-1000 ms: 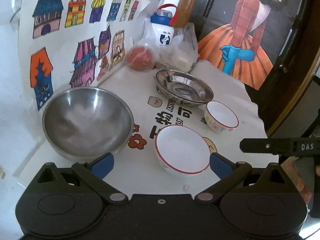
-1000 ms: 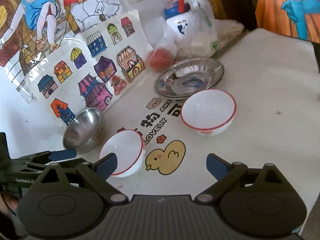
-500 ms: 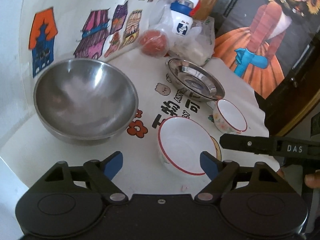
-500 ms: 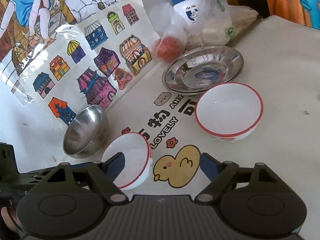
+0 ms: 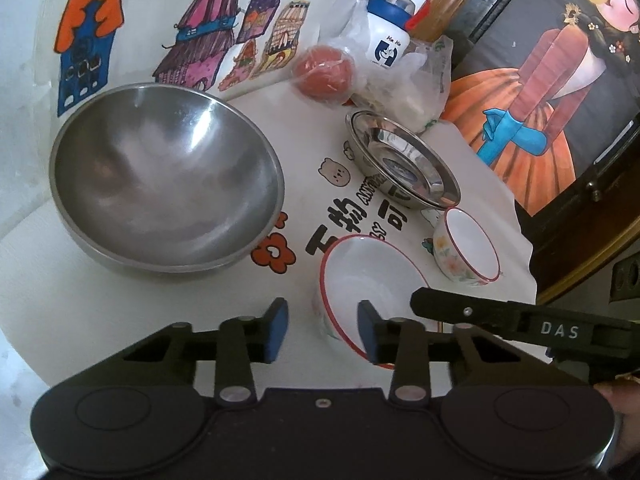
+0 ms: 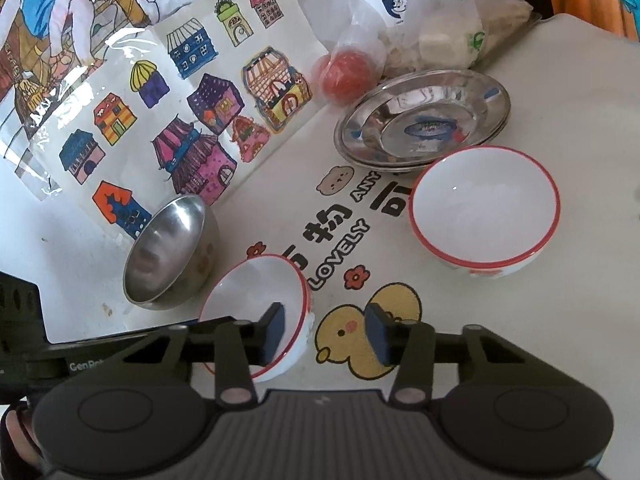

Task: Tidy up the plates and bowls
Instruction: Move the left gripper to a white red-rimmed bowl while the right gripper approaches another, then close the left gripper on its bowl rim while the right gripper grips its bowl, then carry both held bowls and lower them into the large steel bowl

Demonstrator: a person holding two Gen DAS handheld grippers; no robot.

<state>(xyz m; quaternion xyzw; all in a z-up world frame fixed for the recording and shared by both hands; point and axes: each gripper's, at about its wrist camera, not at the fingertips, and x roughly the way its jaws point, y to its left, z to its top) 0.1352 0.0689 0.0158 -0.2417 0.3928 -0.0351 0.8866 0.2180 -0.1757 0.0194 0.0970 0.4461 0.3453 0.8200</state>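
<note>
In the left wrist view, a large steel bowl [image 5: 164, 178] sits at the left, a steel plate [image 5: 404, 164] at the back, a small floral bowl [image 5: 466, 250] at the right. A red-rimmed white bowl [image 5: 368, 280] lies just ahead of my left gripper [image 5: 322, 330], whose partly closed jaws straddle its left rim. In the right wrist view, my right gripper [image 6: 326, 330] is also partly closed, its left finger inside the near white bowl [image 6: 256, 300], straddling its right rim. A second white bowl [image 6: 484, 210], the steel plate [image 6: 424, 124] and steel bowl [image 6: 170, 250] lie beyond.
A tomato in a bag [image 5: 324, 74], a white bottle with a blue cap [image 5: 390, 40] and a plastic bag [image 5: 416, 84] stand at the back of the table. House drawings [image 6: 192, 120] cover the wall. The table edge [image 5: 524, 264] drops off at the right.
Both grippers have moved down toward the near white bowl and their jaws have narrowed, each now straddling a side of its rim.
</note>
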